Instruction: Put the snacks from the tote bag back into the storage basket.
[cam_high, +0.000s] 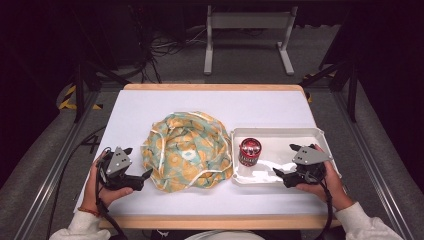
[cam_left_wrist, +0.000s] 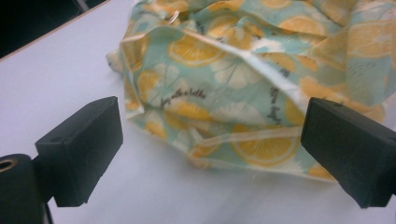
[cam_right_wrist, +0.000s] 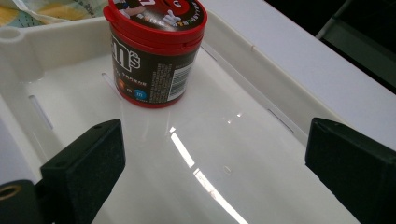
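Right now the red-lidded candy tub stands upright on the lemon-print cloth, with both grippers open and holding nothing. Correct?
Not quite. The candy tub stands upright in the white tray, beside the lemon-print cloth, as the high view shows. The left gripper and right gripper are open and holding nothing.

Lab-like recording bay, white table (cam_high: 150, 107), metal frame rails (cam_high: 370, 160), floor cables (cam_high: 165, 47), dark surroundings

Table (cam_high: 150, 107): white top, level, bordered by a light wooden edge (cam_high: 210, 87) visible along the far side and the near side.

Floor (cam_high: 250, 62): grey, beyond and to both sides of the table.

White metal stand (cam_high: 247, 21): on the floor beyond the table's far edge, well apart from it, with two feet pointing toward the table.

Loose cables (cam_high: 160, 47): tangled on the floor, left of the stand.

Yellow-and-black tape (cam_high: 67, 97): on the floor off the table's far left corner.

Metal rail (cam_high: 55, 170): running along the table's left side.
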